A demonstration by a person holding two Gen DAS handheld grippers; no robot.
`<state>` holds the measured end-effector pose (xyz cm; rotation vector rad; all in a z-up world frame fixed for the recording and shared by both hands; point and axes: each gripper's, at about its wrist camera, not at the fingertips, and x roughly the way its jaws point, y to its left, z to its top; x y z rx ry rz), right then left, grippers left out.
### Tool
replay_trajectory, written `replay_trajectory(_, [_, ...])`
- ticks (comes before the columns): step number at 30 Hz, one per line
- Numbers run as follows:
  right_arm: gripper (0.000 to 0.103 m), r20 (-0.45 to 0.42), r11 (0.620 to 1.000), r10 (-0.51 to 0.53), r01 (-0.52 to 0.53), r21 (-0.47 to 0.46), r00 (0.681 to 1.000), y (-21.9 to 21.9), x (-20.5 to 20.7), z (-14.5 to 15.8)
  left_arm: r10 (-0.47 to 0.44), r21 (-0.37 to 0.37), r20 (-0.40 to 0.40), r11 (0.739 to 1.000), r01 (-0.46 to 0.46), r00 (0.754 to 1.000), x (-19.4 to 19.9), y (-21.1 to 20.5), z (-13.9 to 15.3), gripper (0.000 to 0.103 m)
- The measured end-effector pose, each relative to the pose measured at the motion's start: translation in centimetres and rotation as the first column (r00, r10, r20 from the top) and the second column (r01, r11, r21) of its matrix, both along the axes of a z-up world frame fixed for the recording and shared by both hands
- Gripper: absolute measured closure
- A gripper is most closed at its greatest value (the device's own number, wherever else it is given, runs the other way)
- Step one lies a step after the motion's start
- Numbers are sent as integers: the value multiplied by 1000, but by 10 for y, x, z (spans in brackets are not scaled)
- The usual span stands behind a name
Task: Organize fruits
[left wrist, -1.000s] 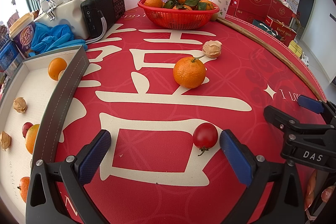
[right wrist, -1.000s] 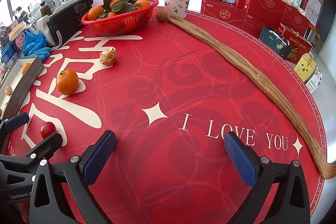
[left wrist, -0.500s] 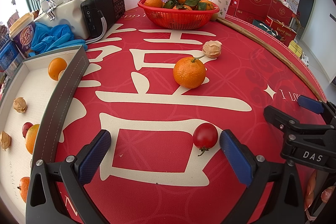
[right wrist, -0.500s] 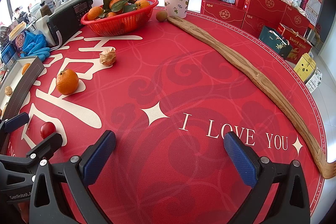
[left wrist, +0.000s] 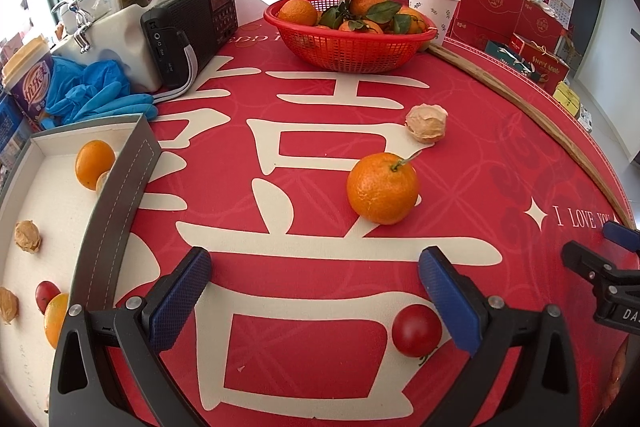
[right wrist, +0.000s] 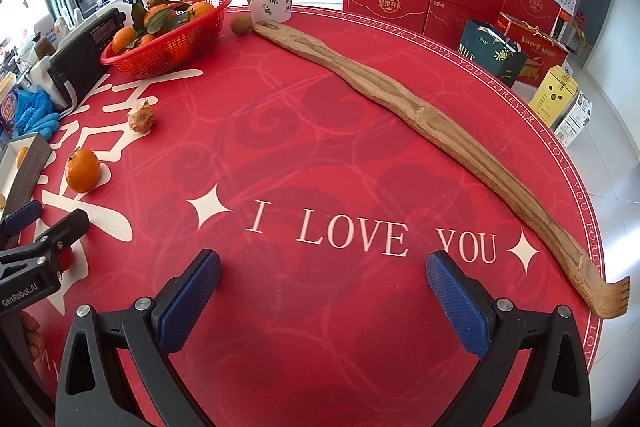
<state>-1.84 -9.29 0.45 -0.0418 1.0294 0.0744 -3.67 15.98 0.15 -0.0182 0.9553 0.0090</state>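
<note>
Fruits lie loose on the table's left side: a cherry tomato [left wrist: 416,331] just inside the left gripper [left wrist: 316,297], whose jaws stand apart, probably lined up to take it to the tray [left wrist: 120,183] at the left edge. Right gripper [right wrist: 320,297] hovers with jaws apart, holding nothing. Tray contents are partly cut off.

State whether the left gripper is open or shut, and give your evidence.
Open. The left gripper has its two blue pads spread wide apart; the small red tomato lies loose on the cloth beside the right-hand pad.
</note>
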Motion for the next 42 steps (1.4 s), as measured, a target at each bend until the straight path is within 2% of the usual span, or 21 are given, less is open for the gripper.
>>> replay_trajectory(6, [0, 42, 993, 117, -117, 2, 992, -10, -4, -2, 0, 0, 0, 1000, 0, 1000, 0, 0, 0, 0])
replay_trajectory(10, [0, 11, 993, 120, -120, 9, 993, -11, 0, -2, 0, 0, 0, 1000, 0, 1000, 1, 0, 0, 0])
replay_trajectory(14, [0, 24, 994, 80, -82, 72, 996, -28, 1, 1, 0, 0, 0, 1000, 0, 1000, 1, 0, 0, 0])
replay_trajectory(18, [0, 32, 992, 123, -123, -6, 992, -21, -2, -2, 0, 0, 0, 1000, 0, 1000, 0, 0, 0, 0])
replay_trajectory(27, [0, 54, 979, 203, -204, 9, 978, -27, -8, -3, 0, 0, 0, 1000, 0, 1000, 0, 0, 0, 0])
replay_trajectory(42, [0, 58, 978, 209, -210, 5, 976, -22, -6, -4, 0, 0, 0, 1000, 0, 1000, 0, 0, 0, 0])
